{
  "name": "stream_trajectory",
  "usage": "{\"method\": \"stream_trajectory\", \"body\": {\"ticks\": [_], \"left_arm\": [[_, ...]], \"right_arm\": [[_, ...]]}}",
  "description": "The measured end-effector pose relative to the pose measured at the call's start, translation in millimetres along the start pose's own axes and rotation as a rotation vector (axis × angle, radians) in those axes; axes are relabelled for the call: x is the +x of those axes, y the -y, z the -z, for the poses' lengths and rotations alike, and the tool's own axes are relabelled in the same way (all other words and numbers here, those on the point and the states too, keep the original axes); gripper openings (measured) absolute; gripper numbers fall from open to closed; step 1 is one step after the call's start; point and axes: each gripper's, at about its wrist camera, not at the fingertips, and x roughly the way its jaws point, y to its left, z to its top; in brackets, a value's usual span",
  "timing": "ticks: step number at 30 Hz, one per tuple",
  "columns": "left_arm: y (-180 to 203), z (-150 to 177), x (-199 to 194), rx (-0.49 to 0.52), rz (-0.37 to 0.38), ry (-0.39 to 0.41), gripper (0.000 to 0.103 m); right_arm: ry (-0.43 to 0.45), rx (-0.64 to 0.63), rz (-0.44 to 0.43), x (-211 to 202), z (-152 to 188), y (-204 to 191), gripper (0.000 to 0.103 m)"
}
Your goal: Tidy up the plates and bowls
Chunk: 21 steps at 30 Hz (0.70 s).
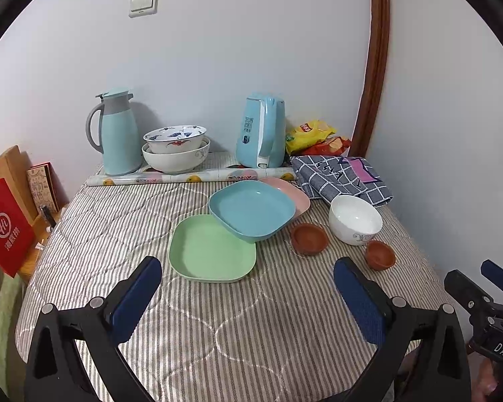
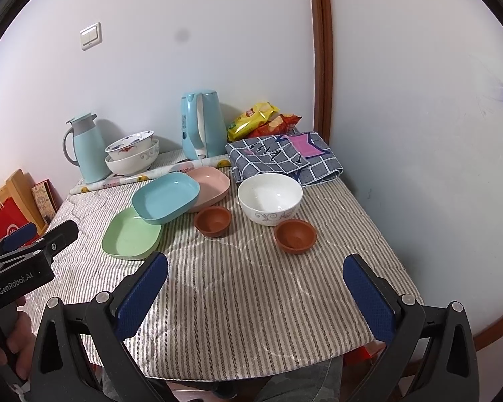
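A green plate (image 1: pixel 212 248) (image 2: pixel 130 232), a blue plate (image 1: pixel 251 209) (image 2: pixel 166 196) and a pink plate (image 1: pixel 293 194) (image 2: pixel 211 184) overlap in a row on the striped table. A white bowl (image 1: pixel 355 219) (image 2: pixel 270 197) stands to their right, with two small brown bowls (image 1: pixel 309 238) (image 1: pixel 380 254) (image 2: pixel 213 221) (image 2: pixel 295 235) near it. Two stacked patterned bowls (image 1: pixel 175 147) (image 2: pixel 132 155) sit at the back. My left gripper (image 1: pixel 248 294) is open and empty, in front of the green plate. My right gripper (image 2: pixel 256 288) is open and empty, in front of the brown bowls.
At the back stand a light blue thermos jug (image 1: pixel 117 132) (image 2: pixel 85 149), a blue kettle (image 1: pixel 261 130) (image 2: pixel 201 125), snack bags (image 1: pixel 313 137) (image 2: pixel 263 119) and a folded checked cloth (image 1: pixel 340 176) (image 2: pixel 285 155). A rolled mat (image 1: pixel 191 177) lies before them. A red bag (image 1: pixel 5 226) stands left of the table.
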Motion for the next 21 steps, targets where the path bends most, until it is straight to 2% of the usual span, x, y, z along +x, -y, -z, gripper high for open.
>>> {"method": "stream_trajectory", "body": {"ticks": [6, 10, 21], "left_arm": [[-7.6, -7.2, 11.1, -0.016, -0.003, -0.008, 0.103], [-14.5, -8.0, 25.8, -0.019, -0.036, -0.025, 0.103], [-38.4, -10.3, 67.4, -0.076, -0.037, -0.087, 0.103]], "right_arm": [[-0.007, -0.002, -0.006, 9.6, -6.5, -1.9, 0.103], [-0.031, 0.007, -0.016, 21.4, -7.8, -2.4, 0.103], [-0.059, 0.011, -0.043, 60.7, -15.6, -9.1, 0.103]]}}
